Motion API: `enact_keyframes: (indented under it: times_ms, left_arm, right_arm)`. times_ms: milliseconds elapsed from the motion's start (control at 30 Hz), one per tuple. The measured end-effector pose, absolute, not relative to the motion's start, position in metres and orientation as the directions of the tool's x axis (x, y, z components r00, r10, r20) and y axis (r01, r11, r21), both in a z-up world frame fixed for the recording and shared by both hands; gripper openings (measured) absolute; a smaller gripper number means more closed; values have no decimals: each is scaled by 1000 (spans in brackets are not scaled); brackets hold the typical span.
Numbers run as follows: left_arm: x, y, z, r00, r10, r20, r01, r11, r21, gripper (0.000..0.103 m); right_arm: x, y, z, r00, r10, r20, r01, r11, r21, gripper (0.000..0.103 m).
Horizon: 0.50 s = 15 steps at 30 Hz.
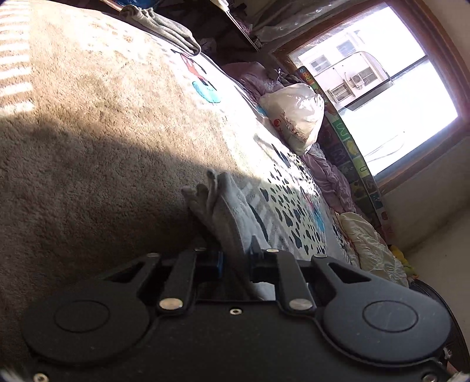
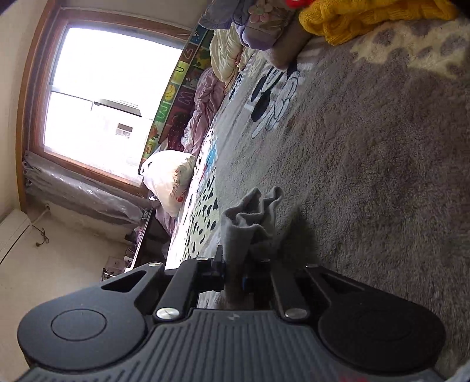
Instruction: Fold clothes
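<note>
A grey garment [image 1: 226,205] bunches up between the jaws of my left gripper [image 1: 235,252], which is shut on it just above the fluffy brown-grey blanket [image 1: 88,147]. In the right wrist view another bunched part of grey cloth [image 2: 252,217] sticks out past my right gripper [image 2: 235,264], whose jaws are shut tight on it. How the two gripped parts join is hidden behind the gripper bodies. Both views are rolled sideways.
A folded grey garment [image 1: 167,29] lies at the far end of the bed. A yellow knit [image 2: 367,17] and purple clothes [image 2: 258,29] sit at the other end. A white plastic bag [image 1: 296,114], pink bedding [image 1: 332,176] and an alphabet mat [image 1: 349,147] line the window [image 1: 382,88] side.
</note>
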<state>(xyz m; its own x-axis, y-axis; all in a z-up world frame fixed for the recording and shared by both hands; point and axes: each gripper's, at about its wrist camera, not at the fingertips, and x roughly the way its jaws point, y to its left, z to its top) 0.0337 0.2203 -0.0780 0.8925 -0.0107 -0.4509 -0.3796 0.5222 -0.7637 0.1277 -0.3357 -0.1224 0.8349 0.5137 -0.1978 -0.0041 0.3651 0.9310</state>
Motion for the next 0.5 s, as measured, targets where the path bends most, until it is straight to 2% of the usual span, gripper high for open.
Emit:
enact_keyframes:
  times_ms: [33, 100, 167, 200, 233, 300, 433, 500]
  left_arm:
    - [33, 223, -82, 883, -13, -469, -398, 509, -763, 19]
    - [33, 229, -90, 864, -18, -504, -434, 482, -761, 34]
    - [32, 234, -93, 852, -29, -523, -454, 455, -766, 41]
    - [30, 236, -89, 855, -40, -517, -449, 441, -777, 53]
    - [29, 237, -86, 854, -33, -519, -452, 444, -774, 59]
    - [27, 236, -82, 848, -3, -530, -467, 468, -750, 59]
    - [26, 236, -81, 849, 6, -529, -473, 456, -754, 59]
    - [27, 234, -81, 846, 9, -533, -476, 464, -747, 59]
  right_arm:
    - [116, -337, -112, 834, 522, -182, -22, 360, 933, 11]
    - [101, -338, -106, 816, 537, -214, -18, 394, 919, 12]
    - [100, -337, -122, 771, 542, -334, 35, 488, 872, 15]
    - [101, -338, -135, 749, 526, -403, 81, 530, 844, 23]
    - [98, -343, -150, 745, 531, -404, 112, 498, 860, 20]
    - [87, -355, -162, 777, 539, -325, 114, 387, 915, 21]
    - [89, -353, -152, 774, 562, -294, 61, 395, 917, 53]
    - [90, -349, -148, 756, 574, -315, 38, 442, 896, 54]
